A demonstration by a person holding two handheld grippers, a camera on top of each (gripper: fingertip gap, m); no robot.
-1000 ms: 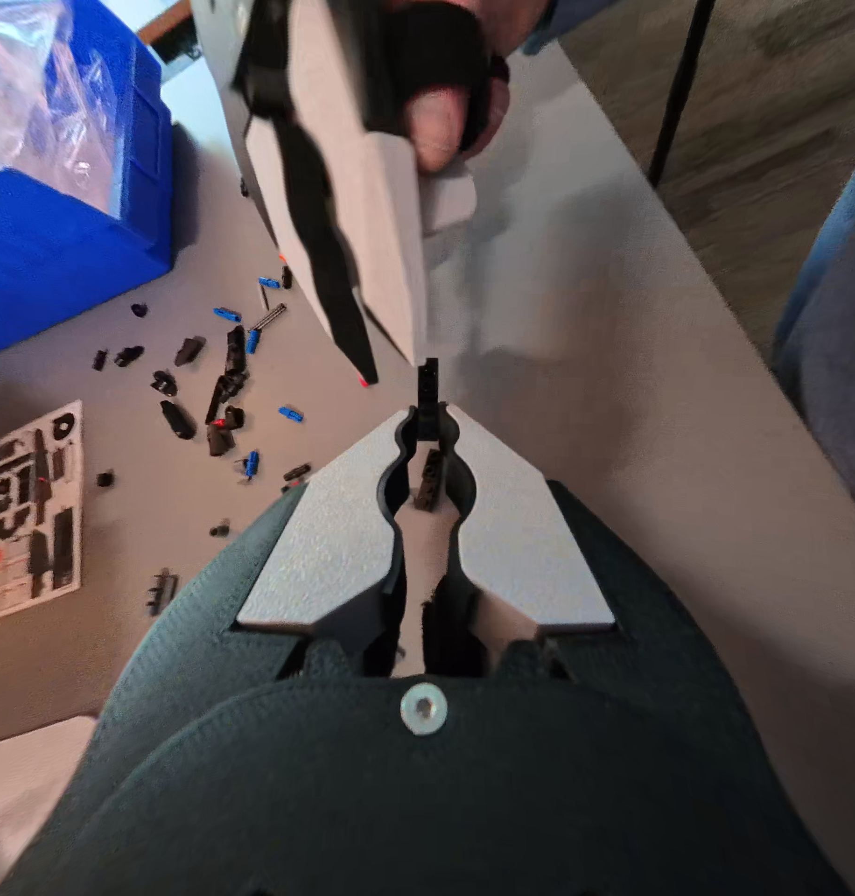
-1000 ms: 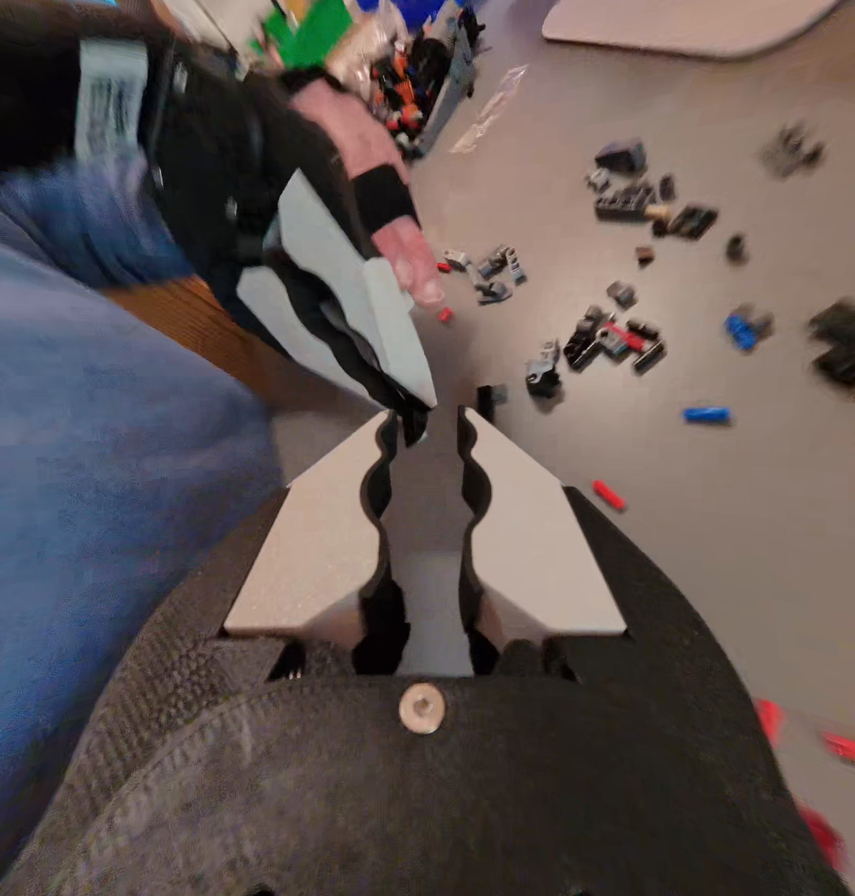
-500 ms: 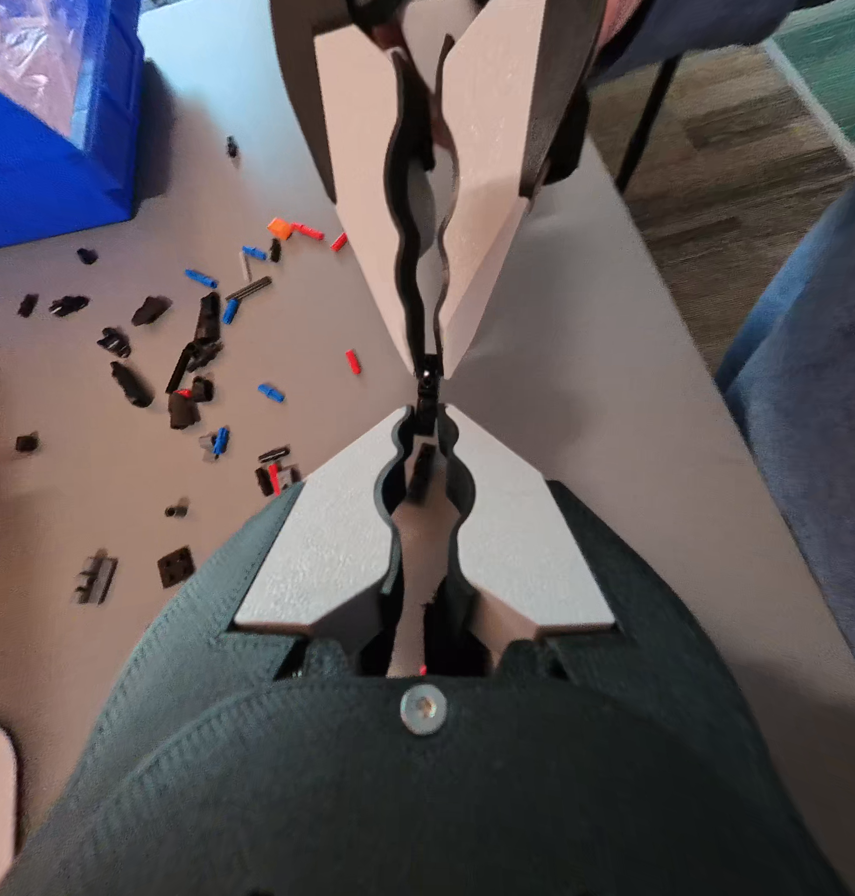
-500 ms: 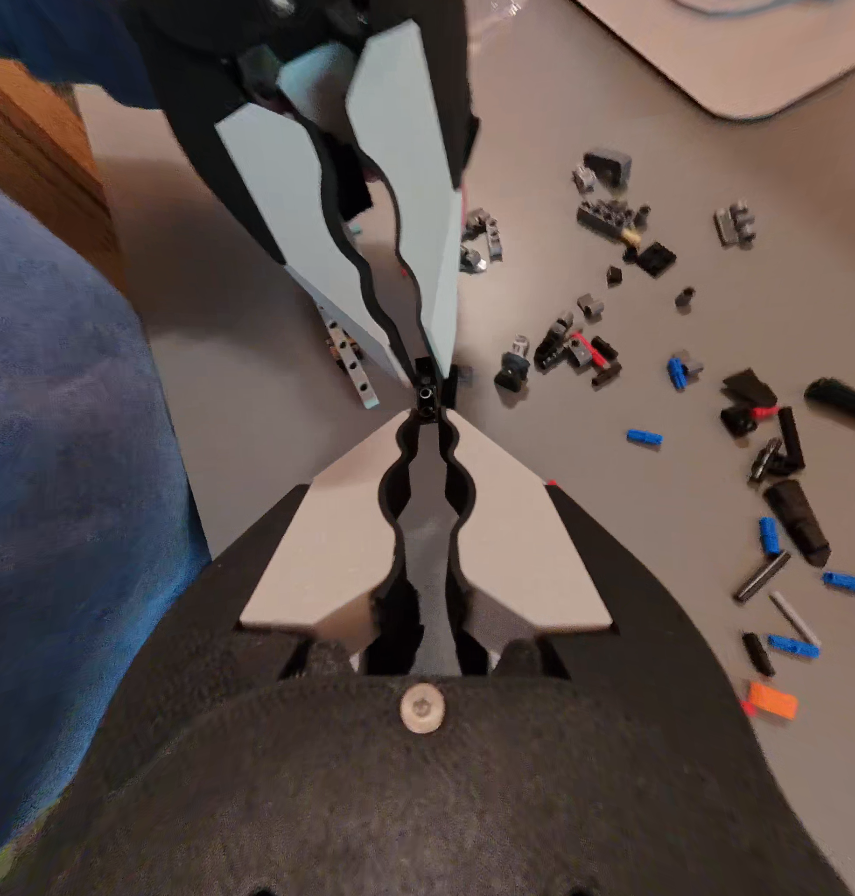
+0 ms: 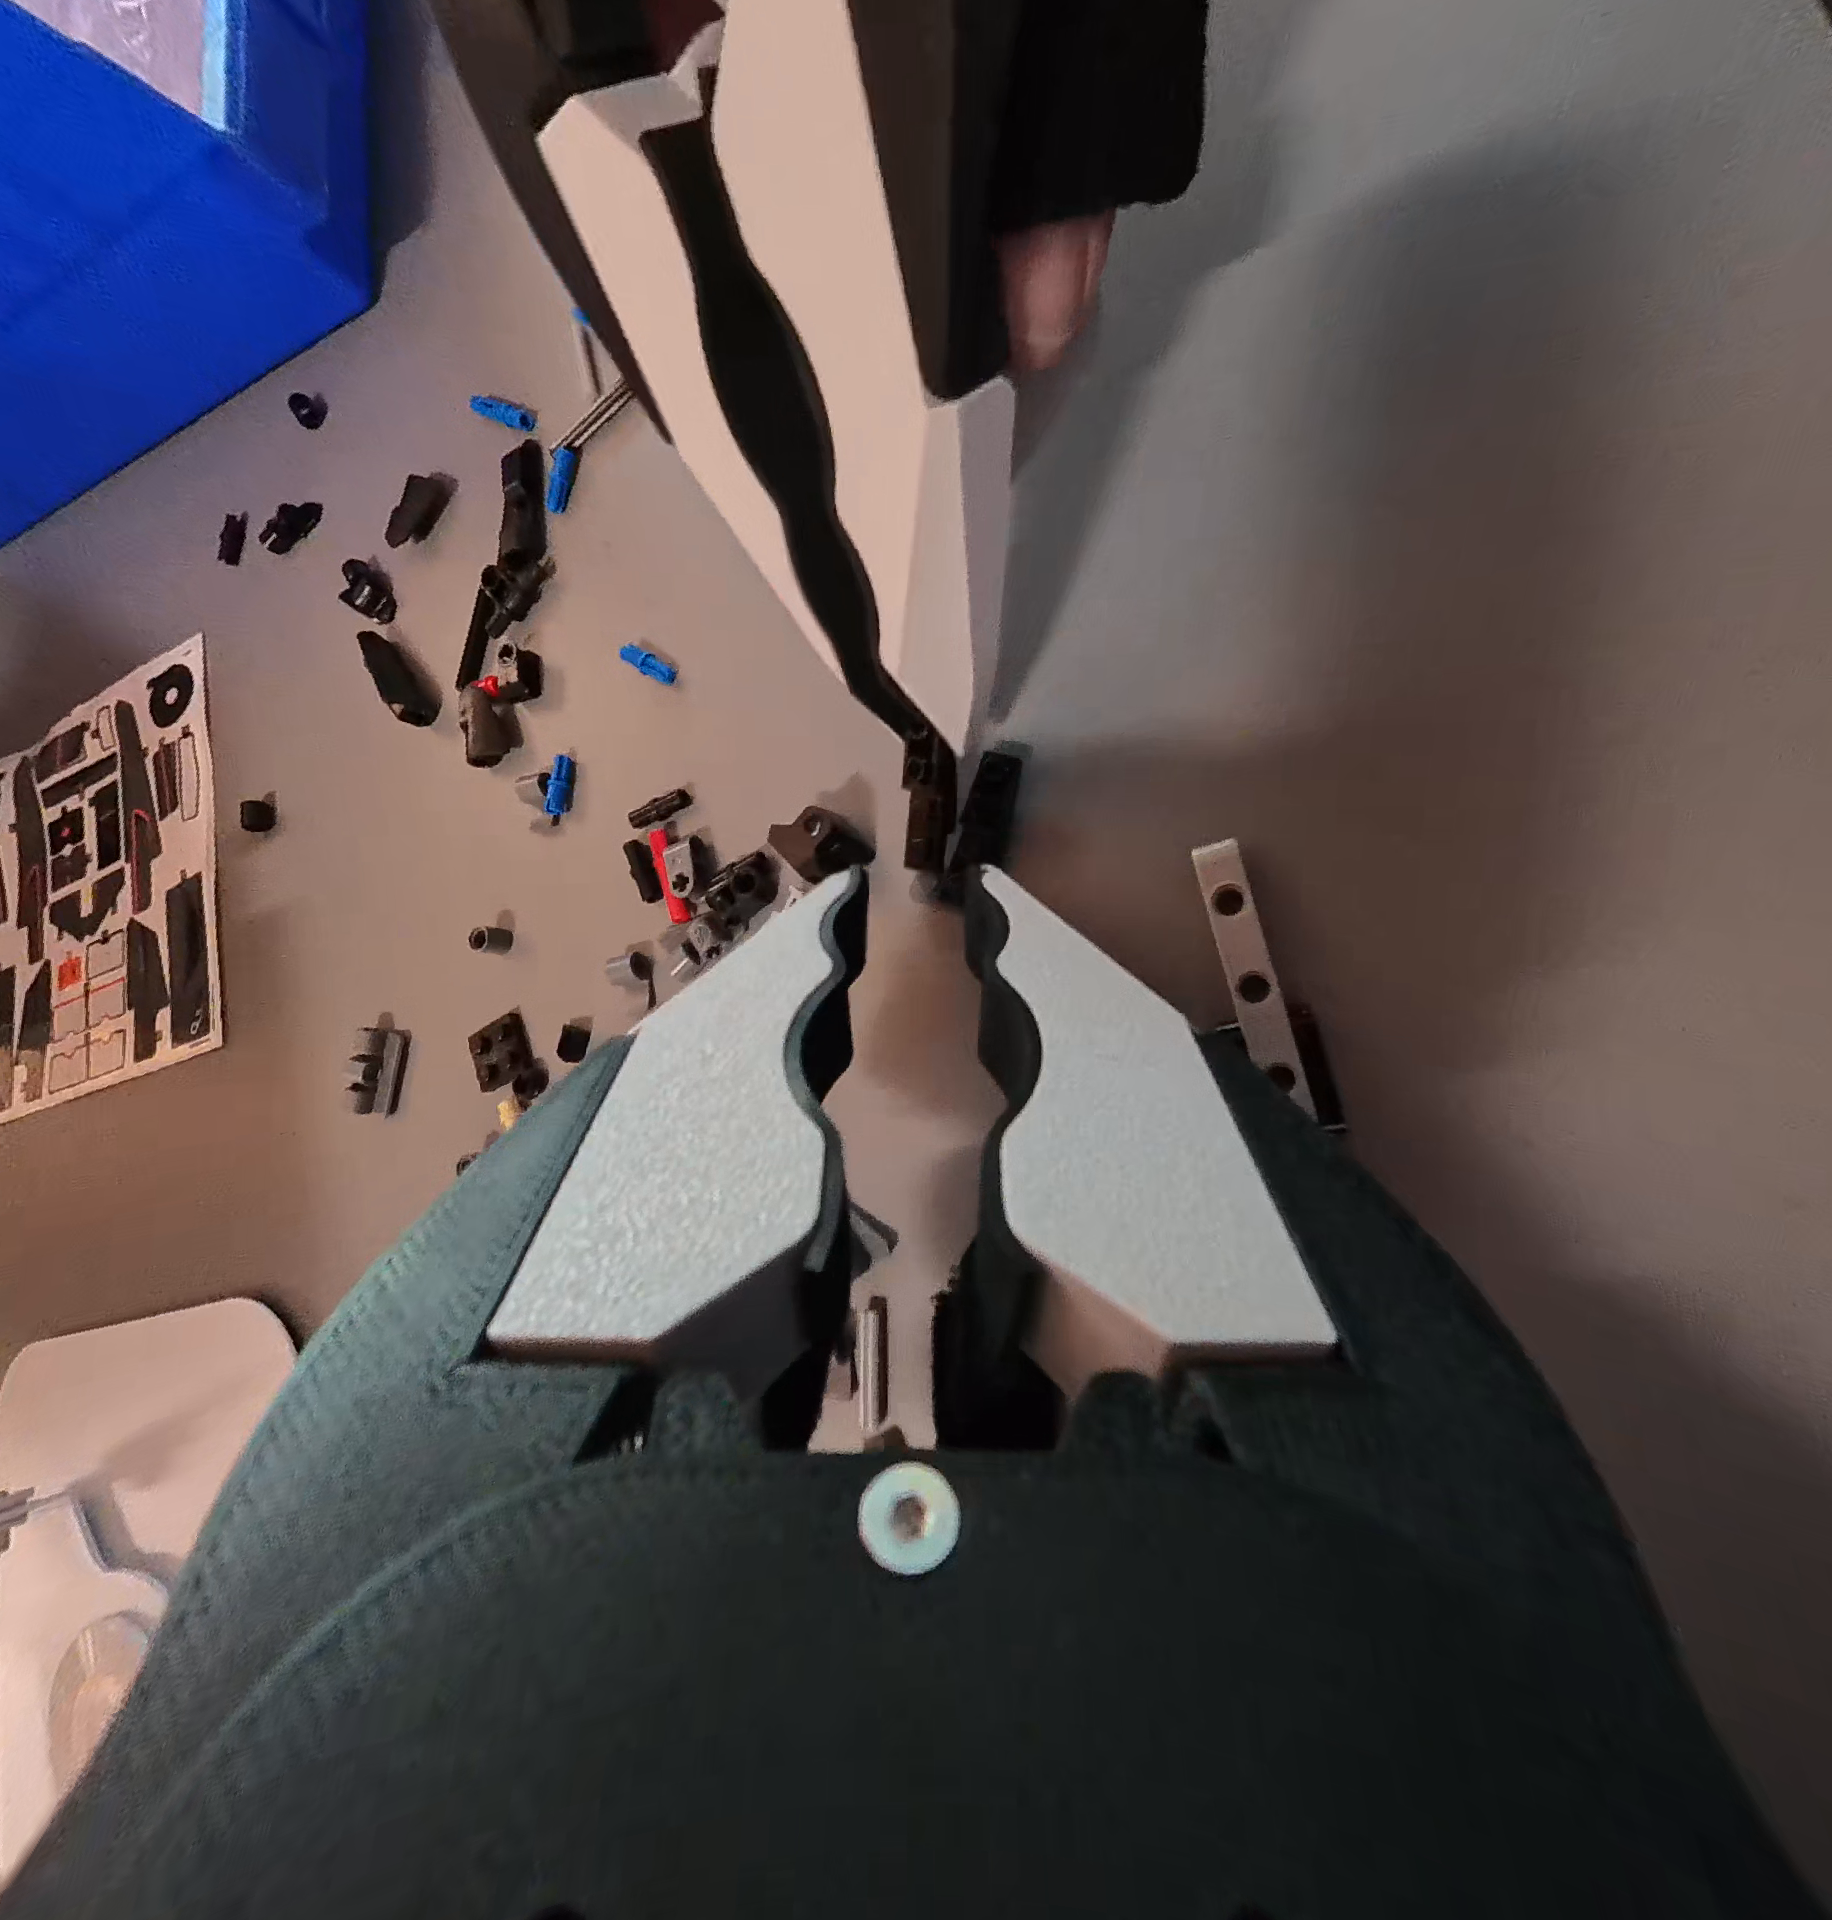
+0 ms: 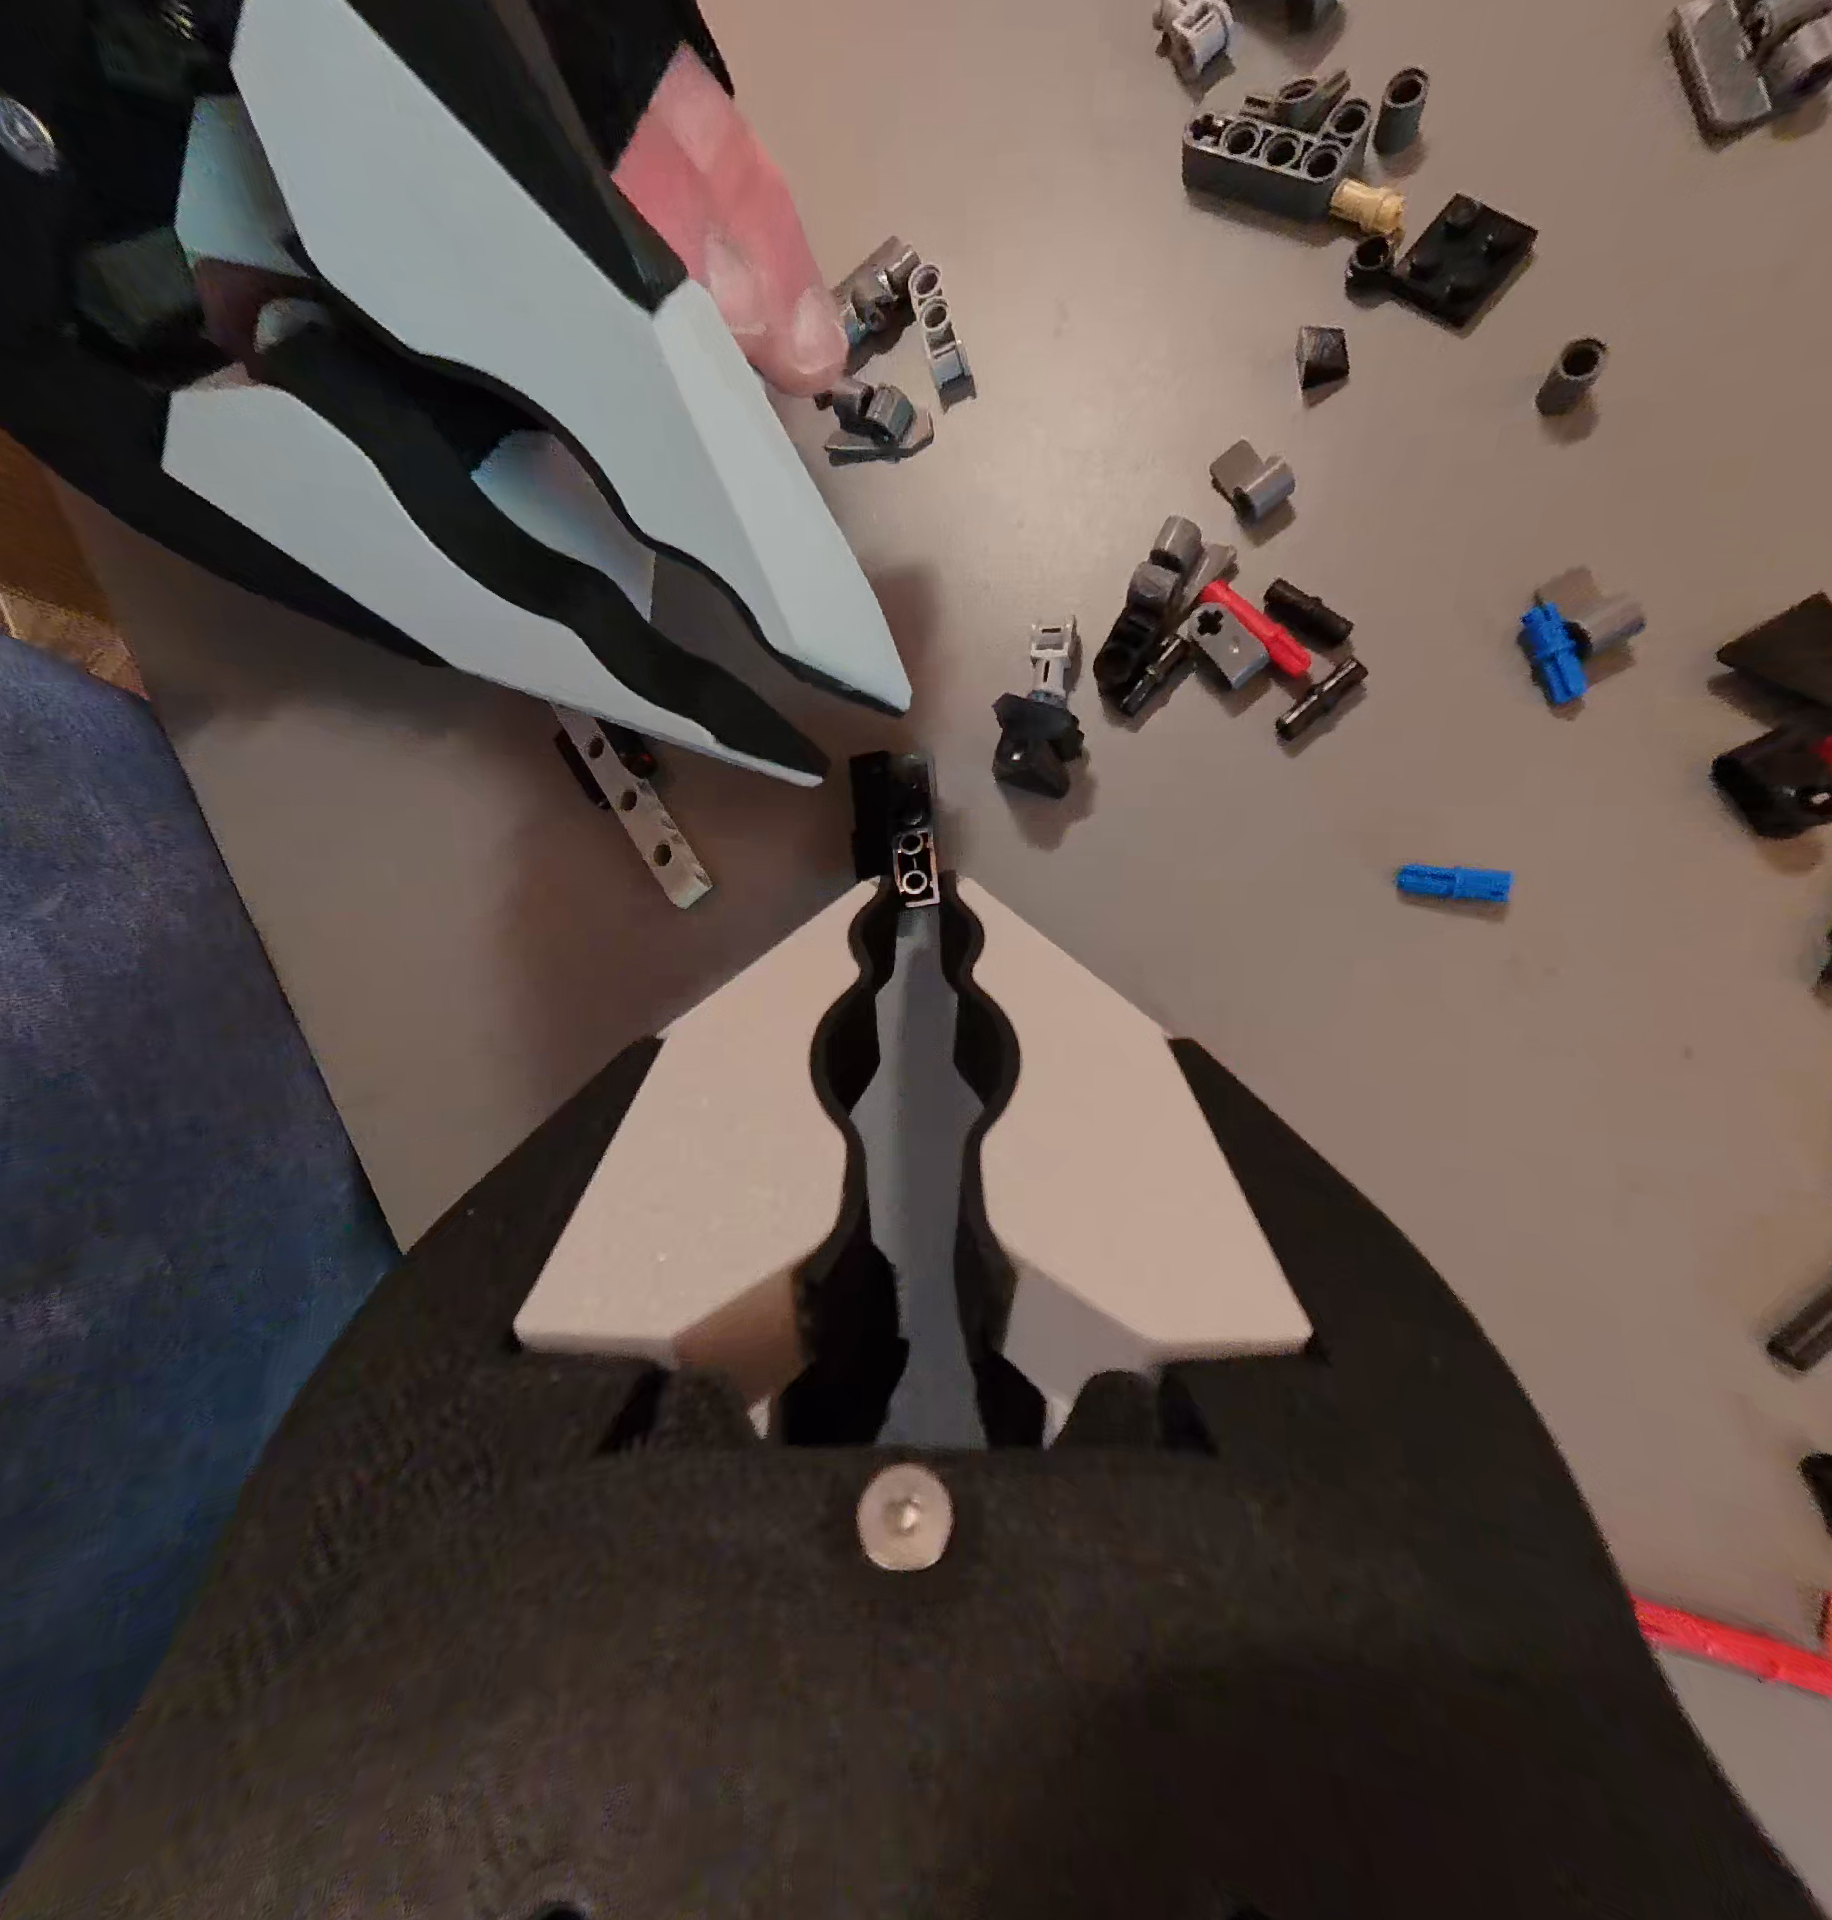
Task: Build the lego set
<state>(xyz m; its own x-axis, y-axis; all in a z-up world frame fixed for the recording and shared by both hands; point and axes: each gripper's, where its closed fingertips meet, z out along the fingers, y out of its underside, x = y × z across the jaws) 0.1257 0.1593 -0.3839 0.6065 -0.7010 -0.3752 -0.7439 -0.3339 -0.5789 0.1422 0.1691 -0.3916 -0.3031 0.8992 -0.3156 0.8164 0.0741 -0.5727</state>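
Loose lego pieces (image 6: 1224, 634) beside bare table (image 6: 1255, 1039)

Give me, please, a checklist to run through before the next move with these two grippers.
1. Right gripper grips the small black piece: ok, its tips are closed on it.
2. Left gripper free: ok, jaws apart, nothing between them.
3. Second black piece joined to the held one: cannot tell; they sit side by side.
4. Room between the two grippers' tips: not ok, they nearly meet.
5. Grey holed beam at hand: ok, it lies on the table beside the left gripper.
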